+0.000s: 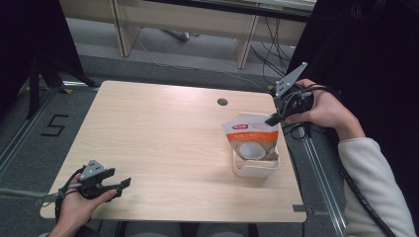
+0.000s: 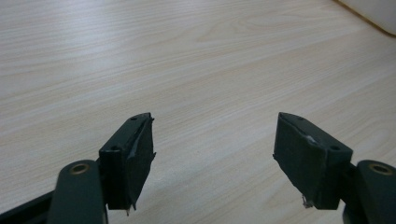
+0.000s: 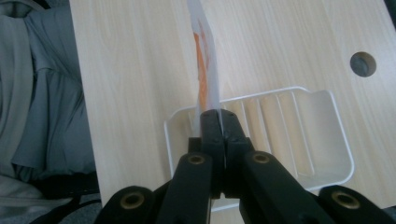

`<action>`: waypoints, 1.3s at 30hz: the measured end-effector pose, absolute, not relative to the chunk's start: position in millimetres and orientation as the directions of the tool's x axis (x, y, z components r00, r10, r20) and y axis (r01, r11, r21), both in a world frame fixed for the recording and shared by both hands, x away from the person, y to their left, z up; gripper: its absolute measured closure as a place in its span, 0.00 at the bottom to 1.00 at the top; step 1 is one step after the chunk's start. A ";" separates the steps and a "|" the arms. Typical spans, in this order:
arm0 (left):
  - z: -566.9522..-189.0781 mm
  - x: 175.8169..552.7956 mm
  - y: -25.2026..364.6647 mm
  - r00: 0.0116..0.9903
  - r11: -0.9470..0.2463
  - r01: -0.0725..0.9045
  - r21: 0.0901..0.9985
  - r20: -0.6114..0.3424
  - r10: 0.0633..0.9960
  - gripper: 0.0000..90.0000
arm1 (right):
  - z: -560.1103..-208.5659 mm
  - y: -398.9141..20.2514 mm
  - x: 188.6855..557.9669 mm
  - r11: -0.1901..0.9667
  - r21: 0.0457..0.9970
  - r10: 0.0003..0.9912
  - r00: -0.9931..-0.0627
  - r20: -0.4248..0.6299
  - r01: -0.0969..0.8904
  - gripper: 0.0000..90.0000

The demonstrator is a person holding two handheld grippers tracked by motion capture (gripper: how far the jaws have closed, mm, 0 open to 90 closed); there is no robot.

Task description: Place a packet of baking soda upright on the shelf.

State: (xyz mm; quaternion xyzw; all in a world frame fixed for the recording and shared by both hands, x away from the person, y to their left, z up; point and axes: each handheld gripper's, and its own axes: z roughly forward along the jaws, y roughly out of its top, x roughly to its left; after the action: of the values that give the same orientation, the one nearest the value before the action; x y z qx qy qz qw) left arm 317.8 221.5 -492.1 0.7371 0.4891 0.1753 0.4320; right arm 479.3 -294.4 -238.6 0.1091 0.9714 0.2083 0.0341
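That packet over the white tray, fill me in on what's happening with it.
A person's right claw is shut on the top edge of the packet, holding it upright over the white tray on the table. The left claw rests open near the table's front left corner, holding nothing.

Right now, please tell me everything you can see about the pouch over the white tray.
The pouch is a flat, glossy packet, white with an orange-brown band and a round white picture on its front. It stands tilted in the white ribbed tray near the table's right edge. The right tool is shut on its upper corner, pinching the thin sealed edge. Its small print is unreadable.
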 end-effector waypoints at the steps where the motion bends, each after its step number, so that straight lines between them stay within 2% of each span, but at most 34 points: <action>1: -492.0 317.9 221.6 0.462 -0.150 0.568 0.809 -0.163 0.872 0.31 | -238.7 -294.3 478.3 0.890 0.410 0.231 -0.972 -0.031 0.199 1.00; 6: -492.1 317.9 221.5 0.462 -0.150 0.569 0.808 -0.164 0.872 0.31 | -239.8 -294.3 478.7 0.893 0.409 0.226 -0.973 -0.046 0.188 1.00; 7: -492.1 317.9 221.5 0.462 -0.150 0.569 0.808 -0.164 0.872 0.31 | -241.0 -294.1 480.4 0.896 0.415 0.199 -0.979 -0.053 0.160 1.00; 13: -492.1 317.9 221.4 0.462 -0.151 0.569 0.808 -0.163 0.871 0.31 | -241.9 -293.6 479.9 0.895 0.407 0.222 -0.974 -0.048 0.184 1.00; 14: -492.1 317.9 221.5 0.462 -0.150 0.569 0.809 -0.163 0.872 0.31 | -243.1 -293.3 481.6 0.897 0.413 0.193 -0.980 -0.055 0.154 1.00; 16: -492.1 317.8 221.5 0.461 -0.150 0.569 0.809 -0.163 0.872 0.31 | -243.3 -293.1 480.4 0.896 0.407 0.215 -0.975 -0.046 0.179 1.00; 18: -492.1 317.8 221.5 0.463 -0.150 0.568 0.809 -0.163 0.871 0.31 | -244.5 -292.4 481.3 0.899 0.409 0.192 -0.980 -0.056 0.153 1.00; 21: -492.0 317.8 221.5 0.462 -0.151 0.568 0.809 -0.163 0.872 0.31 | -245.0 -293.1 480.9 0.895 0.409 0.217 -0.975 -0.050 0.178 1.00; 39: -492.1 317.9 221.5 0.464 -0.152 0.567 0.810 -0.162 0.871 0.31 | -252.0 -295.5 483.0 0.895 0.405 0.217 -0.975 -0.036 0.185 1.00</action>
State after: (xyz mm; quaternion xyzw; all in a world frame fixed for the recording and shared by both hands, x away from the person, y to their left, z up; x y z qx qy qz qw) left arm 317.9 221.5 -492.1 0.7383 0.4868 0.1754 0.4327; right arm 483.0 -295.5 -252.0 0.1033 0.9727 0.2041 0.0400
